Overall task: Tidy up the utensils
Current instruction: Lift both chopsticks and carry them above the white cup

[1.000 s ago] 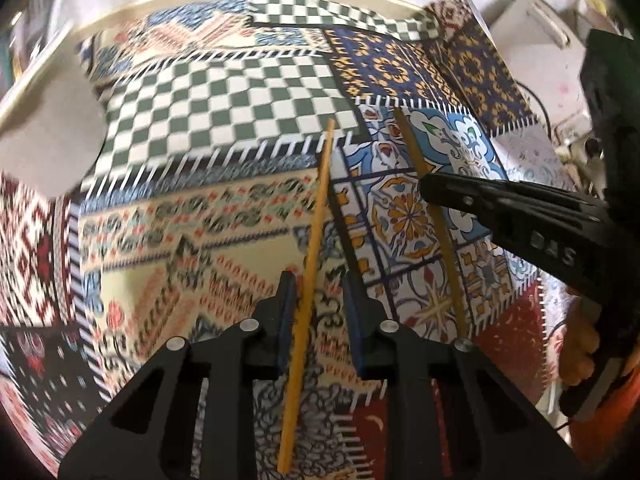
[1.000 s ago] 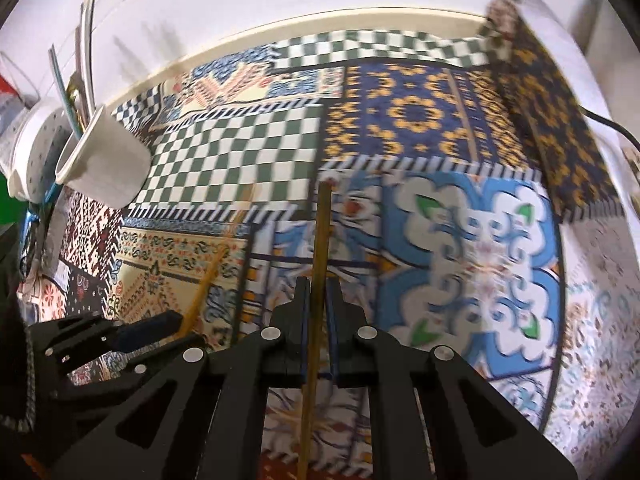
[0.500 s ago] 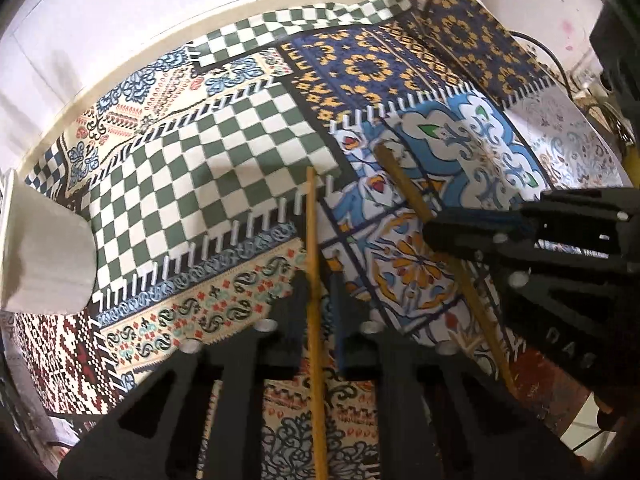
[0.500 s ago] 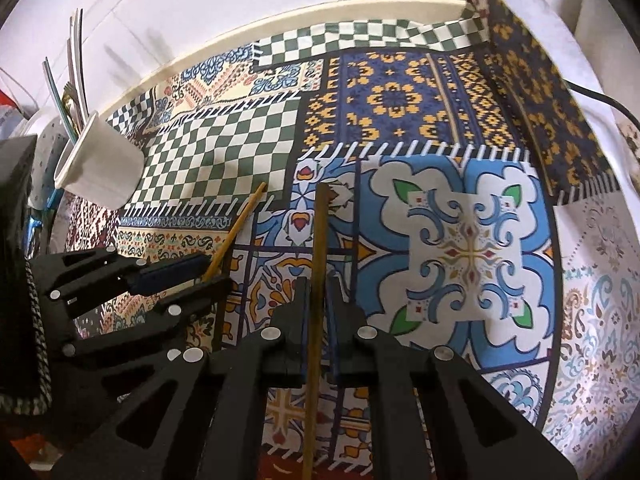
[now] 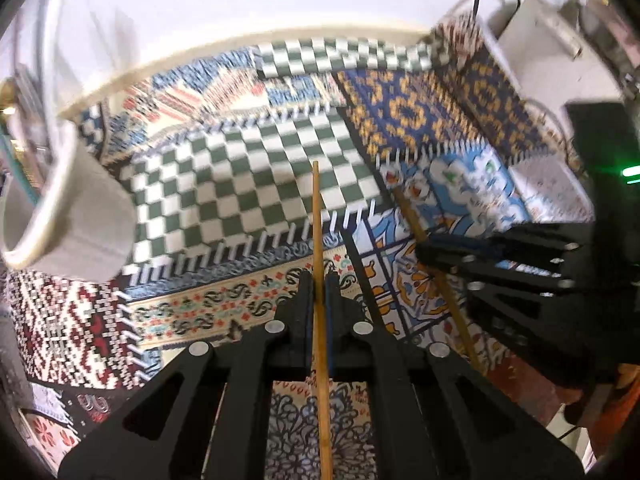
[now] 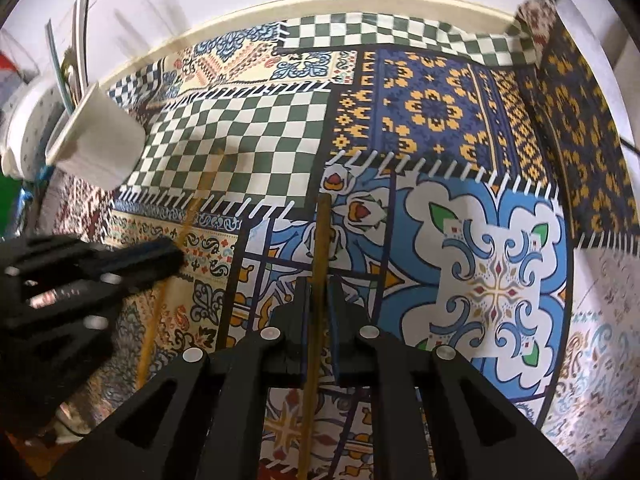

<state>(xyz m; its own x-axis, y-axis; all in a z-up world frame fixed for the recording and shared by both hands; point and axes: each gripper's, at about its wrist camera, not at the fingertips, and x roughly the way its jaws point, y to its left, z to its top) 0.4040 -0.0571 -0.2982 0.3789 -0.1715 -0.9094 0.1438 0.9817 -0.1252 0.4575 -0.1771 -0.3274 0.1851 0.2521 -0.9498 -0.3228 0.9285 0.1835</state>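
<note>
Patchwork cloth (image 6: pixel 248 140), one white cup (image 6: pixel 96 148), two hand-held grippers (image 5: pixel 318 280) (image 6: pixel 318 284), each clenching one chopstick (image 5: pixel 318 216) (image 6: pixel 322 232)

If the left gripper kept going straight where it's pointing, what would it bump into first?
Probably the patterned patchwork tablecloth, near its green-and-white checked patch. The left gripper is shut on a thin wooden chopstick whose tip leads, so that would likely touch first. Depth is hard to judge.
</note>
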